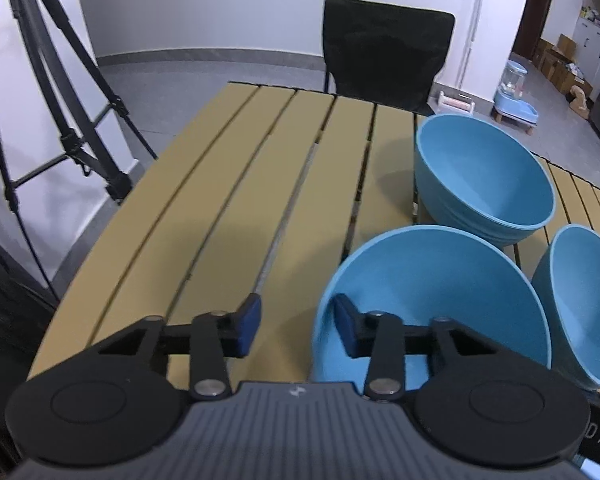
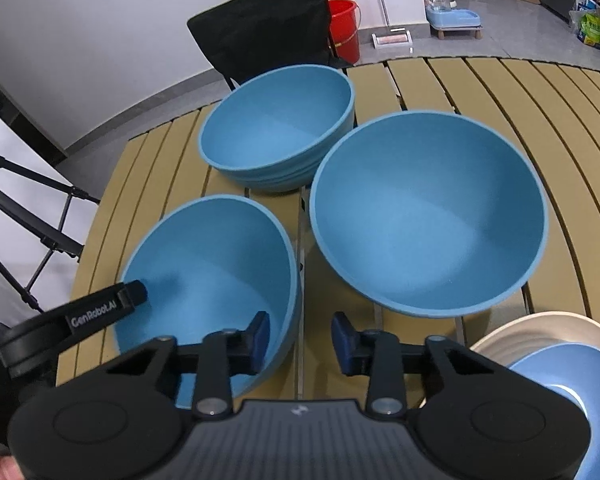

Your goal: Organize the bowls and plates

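Bowls fill the middle of your right wrist view: three blue ones on the slatted tan table (image 2: 500, 92). The far bowl (image 2: 278, 128) sits at upper centre and looks like a nested stack, with ridged rims showing beneath its lip. The large bowl (image 2: 428, 216) lies right of centre, and the near-left bowl (image 2: 212, 280) sits at lower left, tilted rather than flat. Your right gripper (image 2: 300, 340) hangs at the bottom of that frame with its blue-padded fingers (image 2: 260, 338) apart; the left pad is inside the near-left bowl, the other outside its rim, so the wall stands between them unclamped. At the lower right corner a cream plate (image 2: 540, 334) carries a blue plate (image 2: 572, 372) on top. In your left wrist view, the left gripper (image 1: 296, 328) is also spread wide, one pad over bare slats and the other inside the near-left bowl (image 1: 432, 280) at lower right; it closes on nothing. The far bowl (image 1: 484, 172) shows at right of centre there, and the large bowl (image 1: 584, 304) is cut by the right edge. Beyond the table you have a black chair (image 2: 264, 20) at the top, a red bucket (image 2: 345, 28) just beside it, and tripod legs (image 1: 40, 80) in the upper left of the left view.
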Available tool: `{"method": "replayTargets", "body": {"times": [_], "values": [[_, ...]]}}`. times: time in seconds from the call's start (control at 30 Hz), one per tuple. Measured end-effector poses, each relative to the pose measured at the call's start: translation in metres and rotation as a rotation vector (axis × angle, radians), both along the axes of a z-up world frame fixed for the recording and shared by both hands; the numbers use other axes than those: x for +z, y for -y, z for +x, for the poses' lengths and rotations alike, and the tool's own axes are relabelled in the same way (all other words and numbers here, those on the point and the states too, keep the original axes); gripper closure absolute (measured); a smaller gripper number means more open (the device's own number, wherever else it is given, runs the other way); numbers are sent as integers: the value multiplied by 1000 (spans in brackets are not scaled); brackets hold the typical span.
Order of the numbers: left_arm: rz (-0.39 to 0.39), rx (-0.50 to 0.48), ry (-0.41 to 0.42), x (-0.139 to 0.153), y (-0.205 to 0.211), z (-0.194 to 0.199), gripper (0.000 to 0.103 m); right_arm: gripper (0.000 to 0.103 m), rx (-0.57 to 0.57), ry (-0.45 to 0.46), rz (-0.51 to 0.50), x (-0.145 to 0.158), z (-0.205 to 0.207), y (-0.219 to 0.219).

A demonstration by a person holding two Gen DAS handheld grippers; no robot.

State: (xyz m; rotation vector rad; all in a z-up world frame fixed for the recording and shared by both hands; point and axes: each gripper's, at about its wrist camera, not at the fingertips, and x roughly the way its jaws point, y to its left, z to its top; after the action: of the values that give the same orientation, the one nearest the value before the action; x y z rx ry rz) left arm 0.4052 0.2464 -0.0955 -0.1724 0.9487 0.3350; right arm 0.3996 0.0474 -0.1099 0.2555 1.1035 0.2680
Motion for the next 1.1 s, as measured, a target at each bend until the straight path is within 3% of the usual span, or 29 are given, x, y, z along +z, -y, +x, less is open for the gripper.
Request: {"method": "replayTargets", "body": {"times": [0.17, 0.23, 0.77, 1.1], "values": [[-15, -39, 11, -1, 8, 6, 90, 82, 15, -10, 19, -3, 7, -2], [-3, -48, 16, 0, 11, 7, 90, 90, 23, -7, 25, -2, 8, -4], [20, -51, 49, 16, 17, -9, 92, 91, 53, 33, -8, 6, 1, -5], [36, -43, 90, 46, 24, -31, 92, 91, 72, 76, 10, 28, -18, 1]]}}
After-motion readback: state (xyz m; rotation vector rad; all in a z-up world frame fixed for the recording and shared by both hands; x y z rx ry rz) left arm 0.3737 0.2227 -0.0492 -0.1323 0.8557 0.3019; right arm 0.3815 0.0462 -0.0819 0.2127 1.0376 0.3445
